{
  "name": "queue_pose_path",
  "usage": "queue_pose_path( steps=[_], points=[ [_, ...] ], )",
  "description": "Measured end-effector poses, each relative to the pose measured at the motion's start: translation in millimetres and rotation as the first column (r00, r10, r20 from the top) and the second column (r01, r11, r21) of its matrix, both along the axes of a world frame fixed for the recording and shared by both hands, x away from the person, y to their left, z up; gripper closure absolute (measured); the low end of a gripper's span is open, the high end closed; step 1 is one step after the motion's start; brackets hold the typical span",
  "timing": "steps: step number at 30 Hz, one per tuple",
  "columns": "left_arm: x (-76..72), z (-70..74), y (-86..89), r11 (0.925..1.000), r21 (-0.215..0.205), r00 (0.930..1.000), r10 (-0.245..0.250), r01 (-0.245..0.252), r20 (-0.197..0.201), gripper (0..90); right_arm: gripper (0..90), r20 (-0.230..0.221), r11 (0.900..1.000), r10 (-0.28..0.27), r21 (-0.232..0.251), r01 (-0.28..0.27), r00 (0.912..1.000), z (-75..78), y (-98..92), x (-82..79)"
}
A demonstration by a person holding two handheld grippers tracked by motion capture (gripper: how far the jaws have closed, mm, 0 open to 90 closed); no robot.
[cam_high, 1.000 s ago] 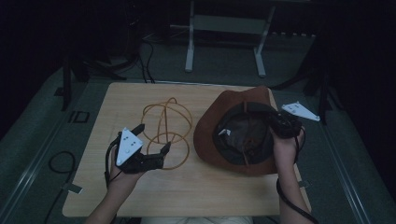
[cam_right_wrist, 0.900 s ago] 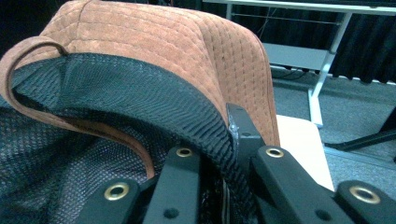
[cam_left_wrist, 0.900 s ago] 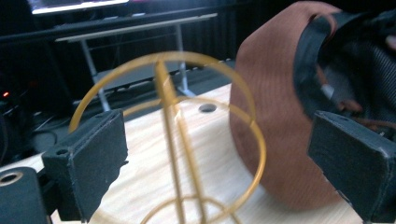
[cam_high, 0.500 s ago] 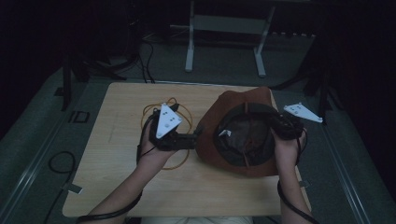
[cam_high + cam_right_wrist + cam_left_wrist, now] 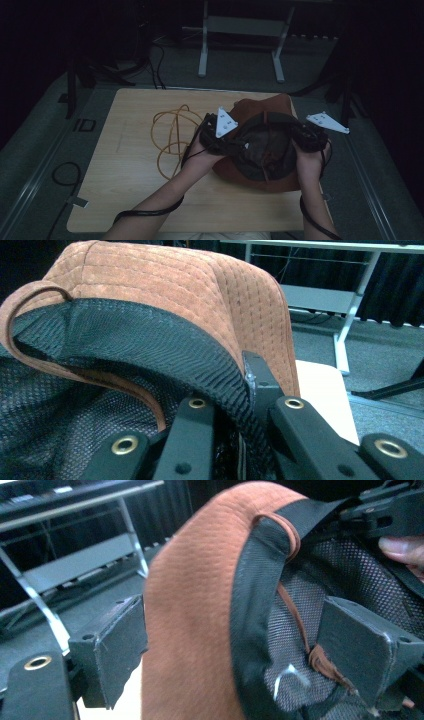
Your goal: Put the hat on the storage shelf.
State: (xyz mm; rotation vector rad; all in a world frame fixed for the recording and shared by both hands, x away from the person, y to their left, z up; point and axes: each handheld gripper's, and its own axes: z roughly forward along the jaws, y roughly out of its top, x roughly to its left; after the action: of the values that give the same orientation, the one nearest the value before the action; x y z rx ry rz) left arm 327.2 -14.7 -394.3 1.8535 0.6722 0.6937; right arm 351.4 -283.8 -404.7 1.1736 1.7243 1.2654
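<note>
Thing in hand: a rust-brown suede brimmed hat with a black mesh lining (image 5: pixel 265 150), lying crown-down, opening upward, on the right half of the table, toward 3 o'clock from its centre.
Key relation: the hat sits between the two grippers, the left gripper (image 5: pixel 227 142) at the hat's 9 o'clock edge, the right gripper (image 5: pixel 305 137) at its 3 o'clock edge.
Left gripper: jaws apart, straddling the edge; in the left gripper view one jaw stands outside the suede (image 5: pixel 190 610), the other inside against the mesh. Not yet closed on it.
Right gripper: jaws drawn together on the black edge band (image 5: pixel 220 375), clamped on the hat.
Nearer hand: both touch or almost touch it; neither has a reach to make.
Long axis: no clear one from above; the hat reads roughly round.
Surface: pale wooden table top (image 5: pixel 125 185), with a loose coil of orange cord (image 5: pixel 172 137) just beside the hat at its 9 o'clock.
Room: dark, grey floor, a white metal stand (image 5: pixel 240 45) at 12 o'clock.
</note>
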Motion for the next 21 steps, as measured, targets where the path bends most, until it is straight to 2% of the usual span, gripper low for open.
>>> queue_pose_path(
  steps=[2,5,6,7,10,11,15,16,18,19,20,21],
  points=[
    [5.4,-3.4,-8.7,0.9997,0.025,0.9999,0.001,-0.001,-0.011,14.7,83.8,0.001,1.000,0.004,-0.002,-0.004,1.0000,0.1,1.8,-0.8],
    [14.4,-9.2,-19.2,0.9977,0.057,0.9986,0.039,-0.037,-0.035,16.8,83.8,0.005,1.000,0.008,0.000,-0.008,1.0000,0.6,3.8,-3.1],
    [16.3,-10.6,-21.6,0.9964,0.067,0.9979,0.055,-0.053,-0.033,20.3,83.9,0.006,1.000,0.010,0.002,-0.010,0.9999,0.8,4.0,-3.9],
    [18.4,-12.0,-24.6,0.9944,0.083,0.9972,0.068,-0.065,-0.032,24.0,83.9,0.006,1.000,0.012,0.007,-0.012,0.9999,0.8,3.8,-4.6],
    [25.1,-15.5,-29.8,0.9848,0.127,0.9921,0.123,-0.118,-0.025,26.4,83.8,0.007,1.000,0.013,0.016,-0.013,0.9999,0.9,3.4,-6.5],
    [26.5,-15.9,-30.1,0.9835,0.125,0.9906,0.135,-0.131,-0.023,31.1,83.8,0.010,1.000,0.012,0.012,-0.012,0.9999,1.1,3.4,-7.3],
    [35.8,-18.5,-30.9,0.9818,0.131,0.9872,0.147,-0.137,-0.063,40.7,83.8,0.015,1.000,0.020,0.014,-0.021,0.9997,0.7,2.9,-9.7],
    [38.0,-19.3,-31.2,0.9828,0.123,0.9860,0.148,-0.138,-0.077,40.8,83.8,0.013,1.000,0.025,0.017,-0.025,0.9996,0.4,3.1,-10.3],
    [41.0,-20.2,-31.8,0.9851,0.108,0.9850,0.145,-0.134,-0.094,47.8,83.8,0.013,0.999,0.032,0.014,-0.032,0.9994,-0.4,4.0,-11.7],
    [41.0,-20.2,-31.8,0.9851,0.108,0.9850,0.145,-0.134,-0.094,52.0,83.8,0.013,0.999,0.032,0.014,-0.032,0.9994,-0.4,4.0,-11.7],
    [43.4,-21.3,-31.8,0.9860,0.096,0.9852,0.145,-0.136,-0.092,52.0,83.8,0.013,0.999,0.032,0.016,-0.032,0.9994,-0.6,4.4,-12.8],
    [43.5,-21.6,-33.2,0.9845,0.099,0.9848,0.153,-0.145,-0.082,68.7,83.8,0.013,0.999,0.034,0.010,-0.034,0.9993,-0.8,4.2,-14.5]
  ],
)
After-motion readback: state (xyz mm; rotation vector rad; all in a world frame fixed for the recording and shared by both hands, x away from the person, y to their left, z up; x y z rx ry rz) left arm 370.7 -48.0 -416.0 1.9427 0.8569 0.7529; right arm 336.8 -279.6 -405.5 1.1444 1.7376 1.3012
